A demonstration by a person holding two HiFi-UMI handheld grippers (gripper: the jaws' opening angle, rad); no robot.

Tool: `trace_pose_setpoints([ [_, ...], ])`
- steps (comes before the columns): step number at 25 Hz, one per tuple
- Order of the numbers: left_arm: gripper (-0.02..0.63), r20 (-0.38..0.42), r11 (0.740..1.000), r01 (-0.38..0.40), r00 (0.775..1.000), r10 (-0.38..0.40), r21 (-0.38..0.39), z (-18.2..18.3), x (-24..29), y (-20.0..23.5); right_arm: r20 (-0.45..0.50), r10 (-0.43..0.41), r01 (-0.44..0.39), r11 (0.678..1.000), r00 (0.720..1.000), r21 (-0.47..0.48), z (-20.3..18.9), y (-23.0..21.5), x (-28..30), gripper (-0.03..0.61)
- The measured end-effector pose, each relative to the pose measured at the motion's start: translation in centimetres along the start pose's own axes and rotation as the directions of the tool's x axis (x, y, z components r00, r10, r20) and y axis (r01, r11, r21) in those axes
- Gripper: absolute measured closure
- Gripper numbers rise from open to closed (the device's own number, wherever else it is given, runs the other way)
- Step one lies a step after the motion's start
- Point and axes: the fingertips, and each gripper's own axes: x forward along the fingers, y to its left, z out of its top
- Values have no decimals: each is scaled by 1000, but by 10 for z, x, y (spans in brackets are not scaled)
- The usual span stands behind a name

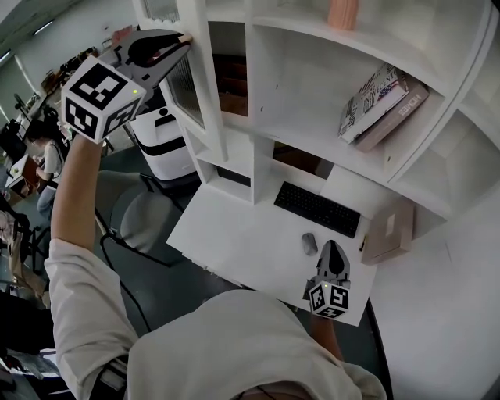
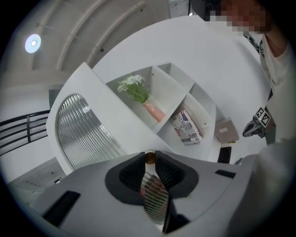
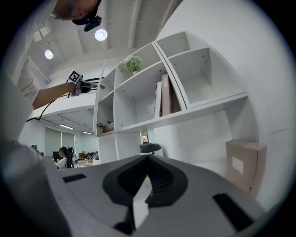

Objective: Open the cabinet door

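Note:
The white cabinet door (image 1: 190,84) with a ribbed glass pane (image 2: 81,133) stands swung out from the upper left of the shelf unit (image 1: 312,70). My left gripper (image 1: 184,39) is raised to the door's edge, shut on its small brass knob (image 2: 150,157). The knob sits pinched between the fingertips in the left gripper view. My right gripper (image 1: 334,248) hangs low over the white desk (image 1: 226,234), next to the mouse (image 1: 309,244). Its jaws meet at the tips (image 3: 148,159) with nothing between them.
A black keyboard (image 1: 316,208) and a brown box (image 1: 388,230) lie on the desk. Books (image 1: 380,105) lean in a shelf compartment, and a pink vase (image 1: 342,14) stands above. A white machine (image 1: 164,141) and a grey chair (image 1: 148,215) are left of the desk.

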Motion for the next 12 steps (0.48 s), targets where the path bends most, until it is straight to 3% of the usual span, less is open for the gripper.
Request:
trace_pose_setpoints([
  [12,543,-76,998,33,997,-29,60,-8,-32,2,-7,53,-53,999,999,1,-3,16,14,575],
])
